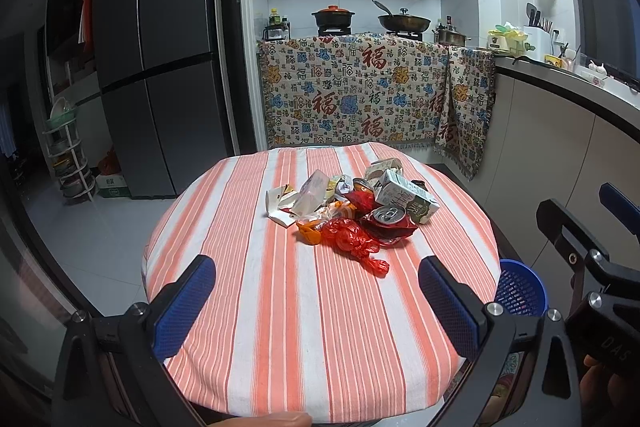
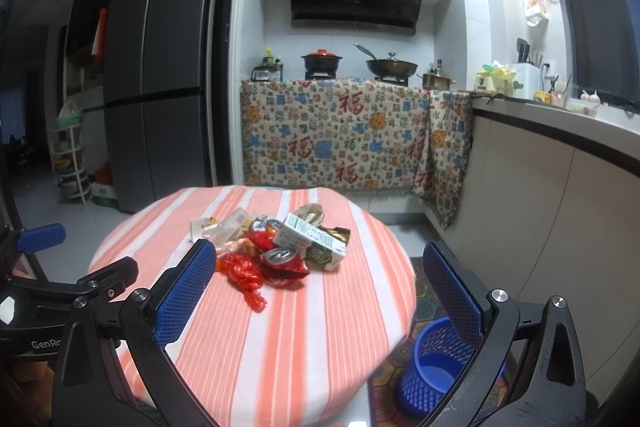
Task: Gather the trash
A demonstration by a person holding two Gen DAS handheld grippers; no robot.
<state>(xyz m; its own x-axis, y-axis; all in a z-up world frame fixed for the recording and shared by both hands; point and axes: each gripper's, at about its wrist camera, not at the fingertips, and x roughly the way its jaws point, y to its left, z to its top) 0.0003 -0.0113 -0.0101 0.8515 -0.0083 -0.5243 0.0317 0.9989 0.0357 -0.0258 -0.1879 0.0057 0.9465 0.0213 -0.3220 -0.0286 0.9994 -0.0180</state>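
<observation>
Left wrist view: nothing collected yet. Mixed trash pile of cans, cartons and red plastic wrappers (image 1: 352, 211) sits mid-table, toward the far edge of the round orange-striped table (image 1: 280, 327). Blue perforated plastic waste basket (image 2: 436, 367) on the floor by the right edge looks empty. Left hand-held gripper (image 1: 316, 301) and right hand-held gripper (image 2: 320, 293) both spread apart, holding nothing.

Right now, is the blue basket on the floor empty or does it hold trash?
Empty: the right wrist view looks into the blue basket and shows only its bare bottom.
</observation>
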